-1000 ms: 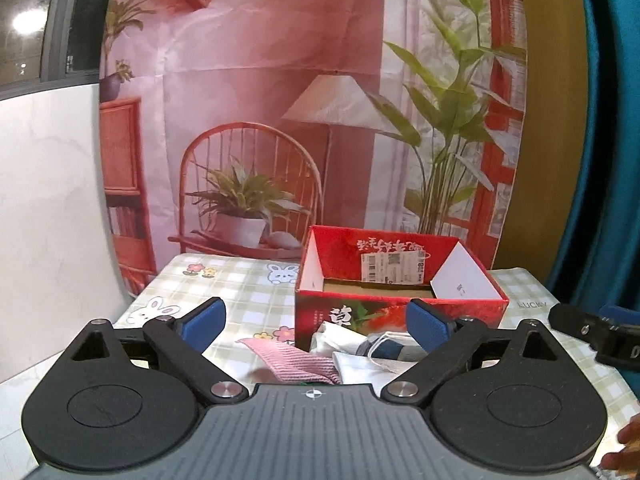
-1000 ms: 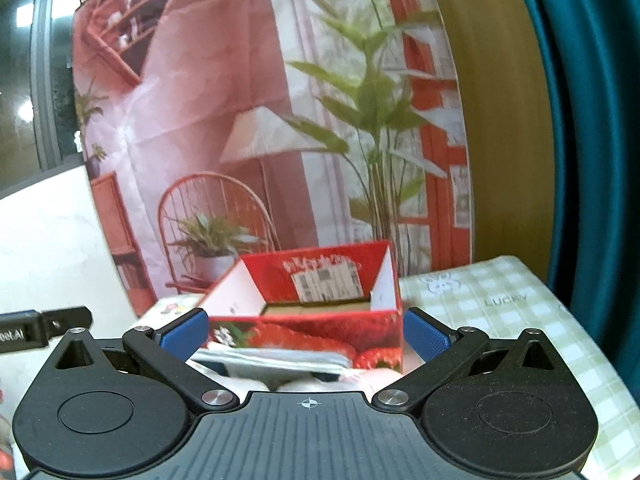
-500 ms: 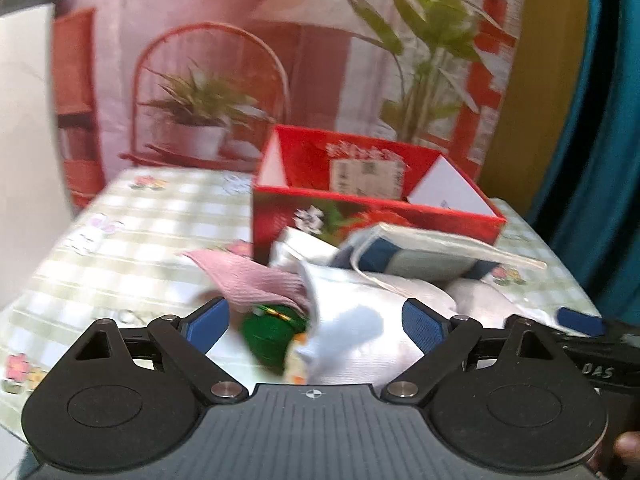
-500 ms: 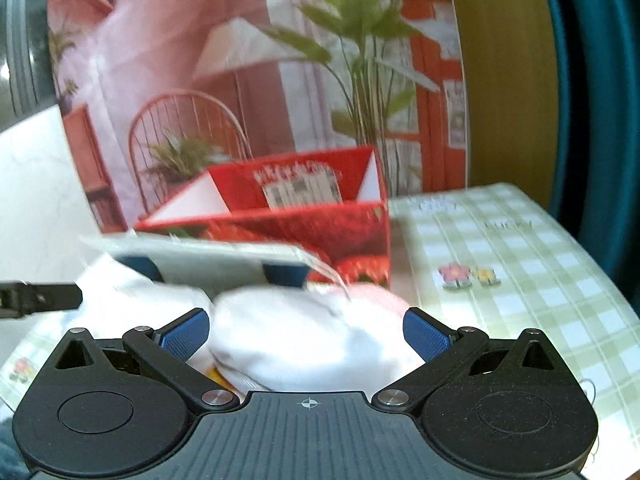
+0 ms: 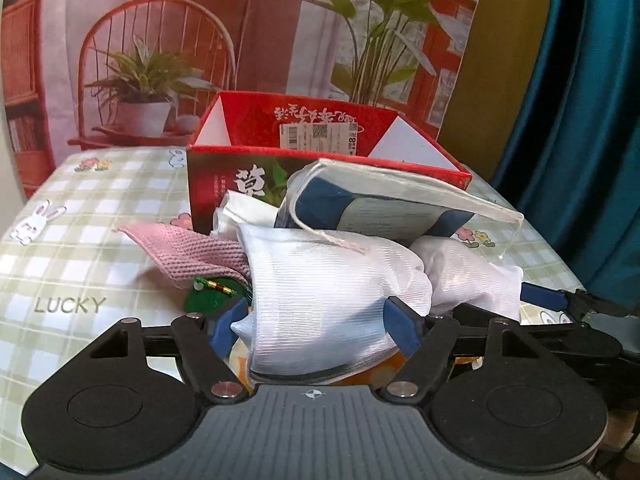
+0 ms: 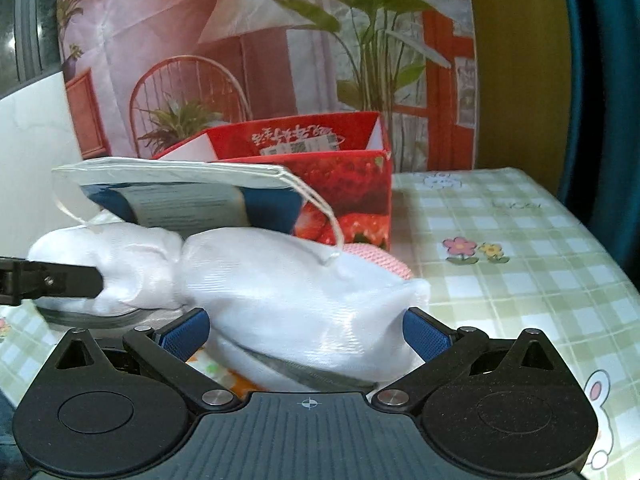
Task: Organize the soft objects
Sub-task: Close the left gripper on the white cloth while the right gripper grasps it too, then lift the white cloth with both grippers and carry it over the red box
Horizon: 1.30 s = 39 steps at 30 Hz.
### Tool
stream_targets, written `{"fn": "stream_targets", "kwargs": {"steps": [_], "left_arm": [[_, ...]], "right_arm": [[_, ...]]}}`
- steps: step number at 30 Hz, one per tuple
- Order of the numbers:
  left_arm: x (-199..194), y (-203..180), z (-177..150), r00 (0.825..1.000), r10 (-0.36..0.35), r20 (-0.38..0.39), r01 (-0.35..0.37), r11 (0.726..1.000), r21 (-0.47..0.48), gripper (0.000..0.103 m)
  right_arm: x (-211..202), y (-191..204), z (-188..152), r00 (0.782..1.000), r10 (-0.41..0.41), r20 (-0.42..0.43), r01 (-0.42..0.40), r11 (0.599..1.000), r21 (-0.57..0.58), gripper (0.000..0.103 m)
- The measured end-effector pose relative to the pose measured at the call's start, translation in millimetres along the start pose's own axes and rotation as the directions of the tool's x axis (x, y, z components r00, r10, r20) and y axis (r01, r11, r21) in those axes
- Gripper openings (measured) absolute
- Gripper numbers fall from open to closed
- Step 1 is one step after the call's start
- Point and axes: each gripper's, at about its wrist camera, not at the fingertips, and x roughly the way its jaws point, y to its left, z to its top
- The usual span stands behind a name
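A pile of soft things lies in front of a red strawberry box (image 5: 328,140). A white mesh bag (image 5: 324,292) lies nearest, with a flat blue-and-white packet (image 5: 376,204) on top, a pink knitted cloth (image 5: 188,248) at the left and a green item (image 5: 212,300) under it. My left gripper (image 5: 314,330) has its blue pads against both sides of the white bag. My right gripper (image 6: 306,334) straddles the other end of the white bag (image 6: 288,296), pads touching it. The right gripper's finger shows at the right of the left wrist view (image 5: 544,298).
The table wears a green checked cloth (image 5: 80,240) with rabbits and flowers. The red box (image 6: 320,176) is open on top, at the back. A printed backdrop (image 5: 240,40) hangs behind it and a teal curtain (image 5: 592,120) at the right.
Both grippers have come down and forward from above the table to the pile. Their jaws have narrowed onto the white mesh bag, one at each end.
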Motion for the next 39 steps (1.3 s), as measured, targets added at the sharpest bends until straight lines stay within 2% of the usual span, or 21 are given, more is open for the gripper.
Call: {"fn": "stream_targets", "kwargs": {"steps": [4,9,14,17,23,28,39], "left_arm": [[7.3,5.9,-1.7,0.999,-0.041,-0.018,0.04,0.998,-0.049,0.077],[11.8,10.3,-4.3,0.995,-0.095,-0.014,0.093,0.992,-0.087,0.075],[9.3,10.5,-2.9,0.991,-0.134,0.007,0.134,0.988,-0.078,0.052],[7.4,10.2,-1.4,0.99,-0.142,0.021,0.144,0.987,-0.077,0.043],[-3.2,12.0,1.4,0.986,-0.154,0.066,0.159,0.984,-0.079,0.036],[-25.1,8.8,8.4,0.978,-0.151,0.142,0.158,0.987,-0.042,0.036],[-81.2,-1.4,35.3,0.94,-0.146,0.307,0.15,0.989,0.012,0.036]], "right_arm": [[8.1,-3.9,-2.2,1.0,0.027,-0.016,-0.026,1.0,0.016,0.101],[14.5,3.8,-6.1,0.996,0.082,-0.04,-0.083,0.997,-0.011,0.086],[12.0,10.4,-2.8,0.992,0.125,-0.027,-0.126,0.992,-0.027,0.059],[4.6,8.1,3.1,0.99,0.141,0.009,-0.141,0.99,-0.013,0.047],[-14.7,3.0,14.7,0.979,0.187,0.083,-0.187,0.982,-0.006,0.028],[-34.7,5.1,26.5,0.963,0.222,0.151,-0.221,0.975,-0.027,0.021],[-83.2,21.5,60.6,0.915,0.267,0.304,-0.238,0.963,-0.129,0.02]]}}
